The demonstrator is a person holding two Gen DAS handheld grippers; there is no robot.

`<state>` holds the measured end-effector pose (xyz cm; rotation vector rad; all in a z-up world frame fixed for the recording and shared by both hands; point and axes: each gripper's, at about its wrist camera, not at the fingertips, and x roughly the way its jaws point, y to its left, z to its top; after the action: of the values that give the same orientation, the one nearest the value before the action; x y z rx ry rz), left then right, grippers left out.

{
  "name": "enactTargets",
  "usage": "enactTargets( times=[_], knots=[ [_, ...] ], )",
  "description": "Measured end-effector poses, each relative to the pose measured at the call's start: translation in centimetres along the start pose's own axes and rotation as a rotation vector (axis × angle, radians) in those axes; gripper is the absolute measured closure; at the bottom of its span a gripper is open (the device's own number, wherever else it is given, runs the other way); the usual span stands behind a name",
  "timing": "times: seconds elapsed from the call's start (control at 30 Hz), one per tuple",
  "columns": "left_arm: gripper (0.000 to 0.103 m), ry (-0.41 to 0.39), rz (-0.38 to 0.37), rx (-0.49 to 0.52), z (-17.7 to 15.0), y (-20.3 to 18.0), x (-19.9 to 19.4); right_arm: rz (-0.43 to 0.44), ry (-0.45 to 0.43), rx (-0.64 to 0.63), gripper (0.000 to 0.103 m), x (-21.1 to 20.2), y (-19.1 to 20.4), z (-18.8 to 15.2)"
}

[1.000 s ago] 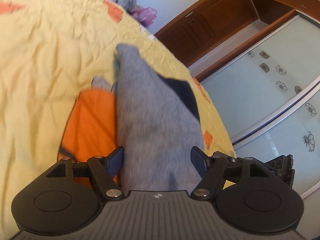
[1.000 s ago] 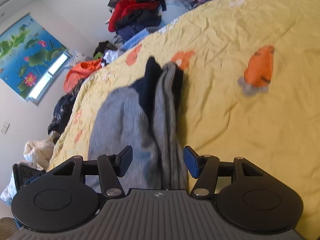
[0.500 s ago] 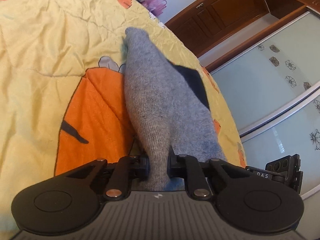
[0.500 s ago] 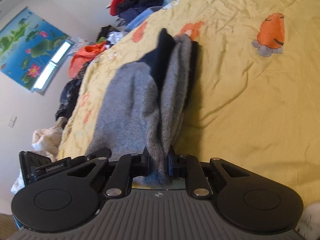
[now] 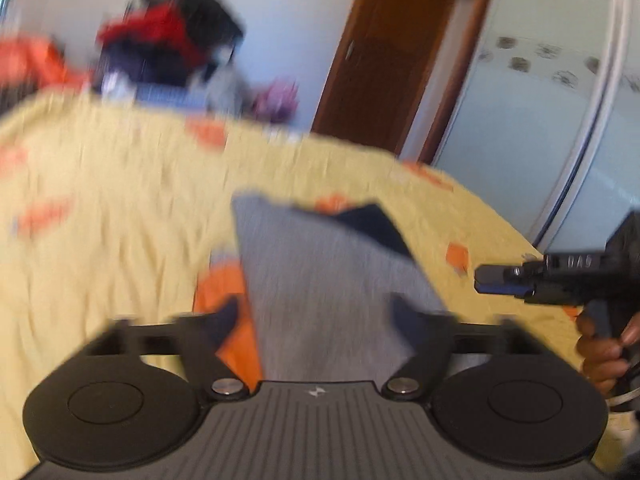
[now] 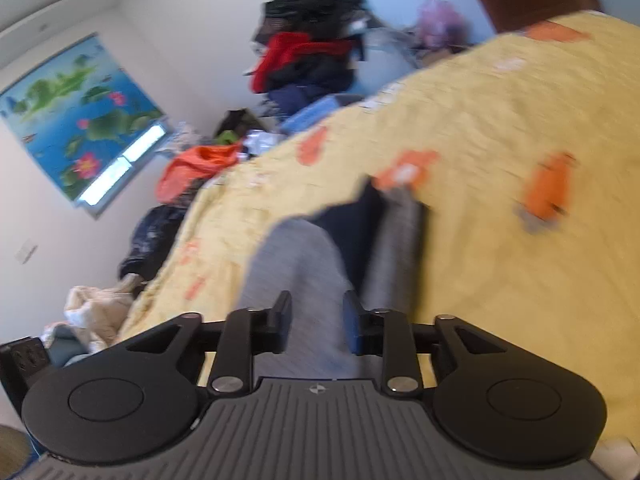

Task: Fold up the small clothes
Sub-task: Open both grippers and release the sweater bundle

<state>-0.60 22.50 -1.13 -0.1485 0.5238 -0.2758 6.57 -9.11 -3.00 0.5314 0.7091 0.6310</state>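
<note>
Both feeds are smeared with motion blur, so I read only the larger shapes. My left gripper (image 5: 316, 320) has its 2 fingers spread wide, with nothing between them but a view down onto the grey garment (image 5: 332, 280), which lies on the yellow bedspread (image 5: 120, 208) with a dark navy panel (image 5: 372, 224) showing at its far right corner. An orange print (image 5: 224, 312) on the bedspread sits just beside the garment's left edge. My right gripper (image 6: 316, 324) is parted too, its fingers apart and clamping nothing, with the grey garment (image 6: 296, 276) spread below them and a folded grey strip (image 6: 396, 248) along its right side. In the left view I see the right gripper (image 5: 504, 280) off to the side, held by a hand (image 5: 604, 344). A clothes pile (image 6: 312, 52) stands beyond the bed.
</note>
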Motion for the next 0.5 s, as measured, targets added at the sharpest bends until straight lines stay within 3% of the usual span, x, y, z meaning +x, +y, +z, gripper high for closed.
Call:
enactTargets(
  times=[0.03, 0.1, 0.2, 0.23, 0.3, 0.33, 0.37, 0.43, 0.5],
  knots=[
    [0.005, -0.022, 0.004, 0.045, 0.7, -0.8, 1.2, 0.027, 0.006, -0.004, 0.056, 1.4, 0.6, 0.9],
    [0.005, 0.018, -0.034, 0.09, 1.6, -1.9, 4.7, 0.037, 0.061, -0.005, 0.046, 5.5, 0.9, 2.5],
    [0.007, 0.14, -0.041, 0.117, 1.4, -2.6, 10.4, -0.095, 0.146, 0.014, 0.049, 11.3, -0.7, 3.8],
    [0.007, 0.166, -0.041, 0.147, 1.1, -2.8, 11.7, -0.115, 0.162, 0.025, 0.054, 12.6, -1.8, 3.9],
    [0.007, 0.164, 0.005, 0.217, 0.2, -3.0, 13.2, -0.136, 0.109, 0.084, 0.096, 12.9, -3.7, 4.1],
    [0.007, 0.158, 0.015, 0.23, 0.2, -2.9, 13.5, -0.158, 0.121, 0.144, 0.103, 12.7, -4.4, 4.4],
    [0.007, 0.149, 0.003, 0.211, 0.3, -2.7, 13.1, -0.146, 0.127, 0.179, 0.102, 12.1, -4.8, 4.5],
    [0.007, 0.097, -0.067, 0.122, 0.8, -1.7, 10.7, -0.119, 0.093, 0.158, 0.076, 9.4, -4.2, 4.0],
    [0.006, 0.031, -0.093, 0.054, 0.6, -0.5, 7.2, -0.089, 0.066, 0.098, 0.032, 5.6, -3.4, 2.6]
  ],
)
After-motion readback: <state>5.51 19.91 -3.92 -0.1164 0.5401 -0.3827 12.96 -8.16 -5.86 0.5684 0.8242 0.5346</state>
